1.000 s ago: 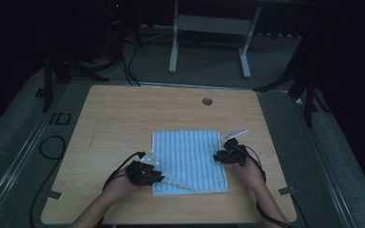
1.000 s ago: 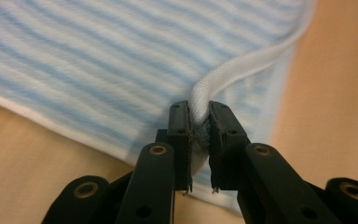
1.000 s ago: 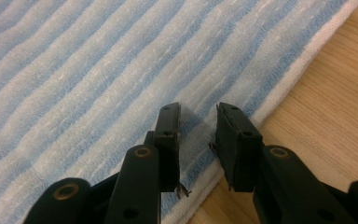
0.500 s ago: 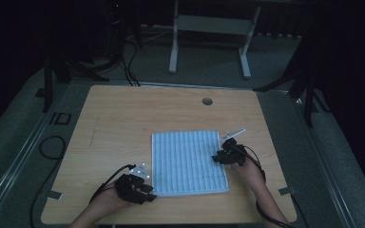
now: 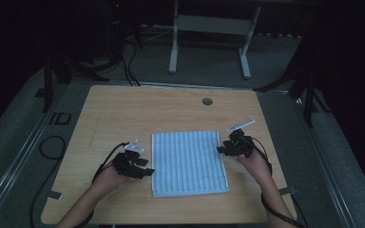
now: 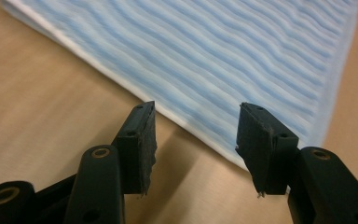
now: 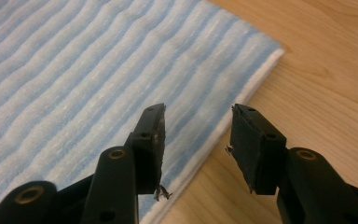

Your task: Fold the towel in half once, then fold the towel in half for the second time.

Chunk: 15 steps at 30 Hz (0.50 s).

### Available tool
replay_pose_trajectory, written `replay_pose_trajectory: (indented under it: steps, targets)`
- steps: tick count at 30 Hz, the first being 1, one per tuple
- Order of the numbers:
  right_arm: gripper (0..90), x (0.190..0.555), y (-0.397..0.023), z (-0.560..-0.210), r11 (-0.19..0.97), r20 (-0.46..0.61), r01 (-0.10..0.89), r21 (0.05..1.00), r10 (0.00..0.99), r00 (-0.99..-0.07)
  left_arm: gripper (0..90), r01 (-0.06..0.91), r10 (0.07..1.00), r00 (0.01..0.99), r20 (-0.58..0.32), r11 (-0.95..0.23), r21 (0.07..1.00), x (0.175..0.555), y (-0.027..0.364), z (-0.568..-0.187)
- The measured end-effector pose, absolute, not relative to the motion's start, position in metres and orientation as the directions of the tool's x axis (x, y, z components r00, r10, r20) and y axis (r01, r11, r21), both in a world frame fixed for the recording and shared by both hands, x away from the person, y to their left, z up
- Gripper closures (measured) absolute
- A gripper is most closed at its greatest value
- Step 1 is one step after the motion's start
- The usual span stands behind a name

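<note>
Since a second ago the left gripper [image 5: 145,172] has pulled off the striped blue towel [image 5: 188,162] to the bare wood beside its left edge; both grippers' jaws have just been opening and stand released, nothing between them. The one folded towel lies flat at the middle of the table [image 5: 123,114]. The right gripper [image 5: 220,149] hovers at its right edge. The wooden table has one round cable hole [image 5: 207,101]; grey floor and a dark room surround it.
</note>
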State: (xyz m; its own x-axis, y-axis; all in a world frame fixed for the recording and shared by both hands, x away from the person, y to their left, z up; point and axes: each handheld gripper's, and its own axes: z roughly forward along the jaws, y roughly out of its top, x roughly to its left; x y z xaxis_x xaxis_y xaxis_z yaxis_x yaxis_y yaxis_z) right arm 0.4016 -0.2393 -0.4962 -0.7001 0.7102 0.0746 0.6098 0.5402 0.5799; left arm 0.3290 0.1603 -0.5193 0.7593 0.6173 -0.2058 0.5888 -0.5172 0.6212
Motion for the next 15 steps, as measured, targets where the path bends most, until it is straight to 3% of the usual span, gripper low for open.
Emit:
replay_pose_trajectory:
  steps: [15]
  targets:
    - [52.3, 0.439, -0.245, -0.492, 0.530, 0.068, 0.649, 0.546, 0.744, -0.665, 42.4, 0.630, 0.676, 0.714, -0.185, -0.504, 0.591, 0.395, 0.158, -0.512]
